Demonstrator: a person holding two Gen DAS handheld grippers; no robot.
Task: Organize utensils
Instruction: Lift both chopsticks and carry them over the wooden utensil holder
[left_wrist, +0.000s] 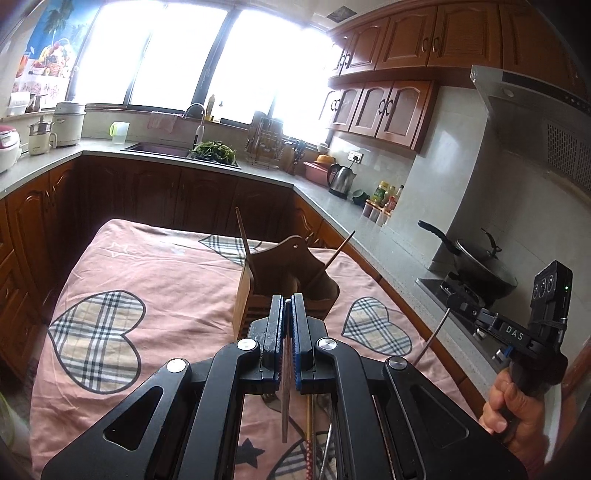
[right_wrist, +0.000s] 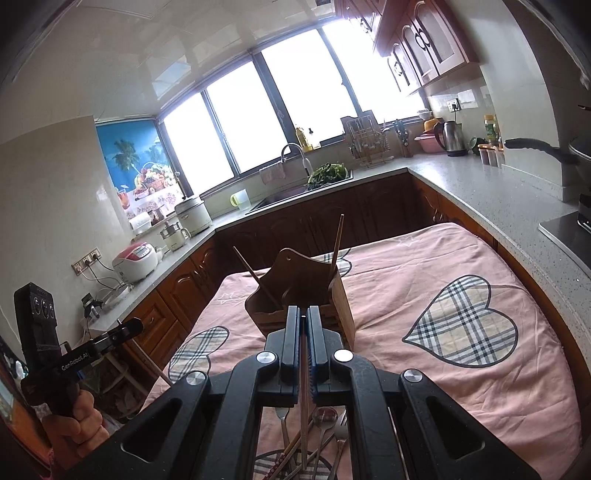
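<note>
Wooden utensil holder (left_wrist: 284, 284): upright mid-table on the pink heart-print cloth (left_wrist: 147, 266), two chopsticks already leaning in its compartments, one to each side, apparently sorted.
Left gripper (left_wrist: 287, 306): jaws pinched on a brown chopstick (left_wrist: 285, 406) that hangs below them, tip down, likely for dropping in.
Right gripper (right_wrist: 303, 314): jaws pinched likewise on a thin metal utensil (right_wrist: 304, 413), kind unclear.
Loose pile (right_wrist: 317, 443) of spoons, forks and chopsticks: on the cloth beneath both grippers, nearer than the holder, unsorted.
</note>
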